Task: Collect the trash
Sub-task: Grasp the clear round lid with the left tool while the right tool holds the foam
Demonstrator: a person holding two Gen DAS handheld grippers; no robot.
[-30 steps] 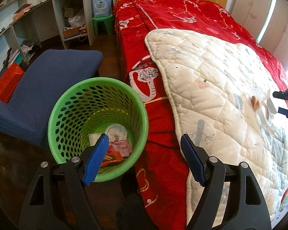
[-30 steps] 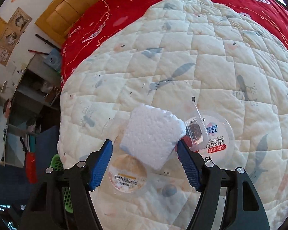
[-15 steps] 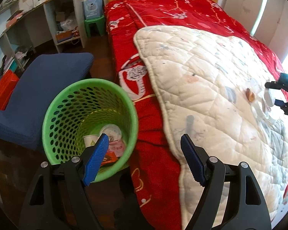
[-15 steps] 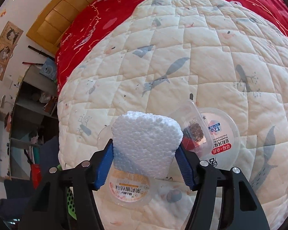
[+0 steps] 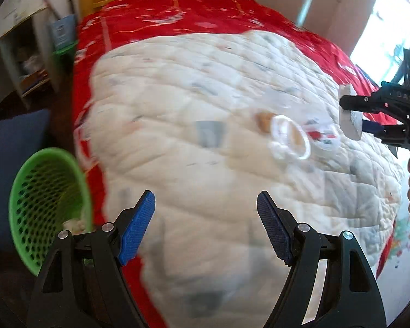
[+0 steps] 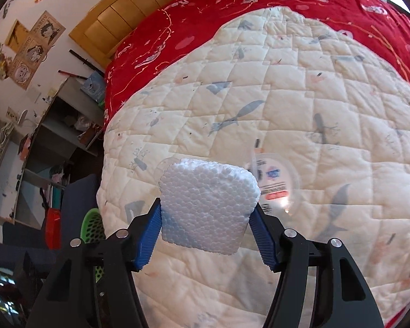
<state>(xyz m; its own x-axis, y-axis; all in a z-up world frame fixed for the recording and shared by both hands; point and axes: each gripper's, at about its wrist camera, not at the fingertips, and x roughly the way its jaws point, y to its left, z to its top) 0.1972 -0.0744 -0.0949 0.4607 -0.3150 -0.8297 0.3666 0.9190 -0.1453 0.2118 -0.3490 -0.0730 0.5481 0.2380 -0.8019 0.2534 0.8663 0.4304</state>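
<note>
Trash goes into the green basket [image 5: 45,205], which sits low at the left of your left wrist view, on the floor beside the red bedspread [image 5: 177,8]; a little litter shows at its bottom. Moving right in that view, your left gripper [image 5: 206,225] stands wide with nothing between its blue pads — it hangs over the white quilt [image 5: 205,87], and the frame is blurred. Further right, on the quilt, lie the clear plastic lids [image 5: 289,136], a round one with a brownish label and one with red print just beside it. At the right edge, your right gripper [image 5: 369,114] grips the white foam block [image 5: 348,114].

In the right wrist view the same basket [image 6: 91,225] peeks out at lower left, half hidden behind the bed's edge. At centre the foam block [image 6: 209,205] is clamped between both pads of the right gripper [image 6: 205,232], clear of the quilt [image 6: 287,82], with a printed lid [image 6: 276,180] lying just behind it.

Foam is light and crumbly, so I judge a firm but unforced squeeze best. Carry it level toward the left of the frame, well over the basket's rim, and let go only when the block is above the opening — a release short of that would likely drop it on the bedspread. Aim your empty left gripper at the lids next.
</note>
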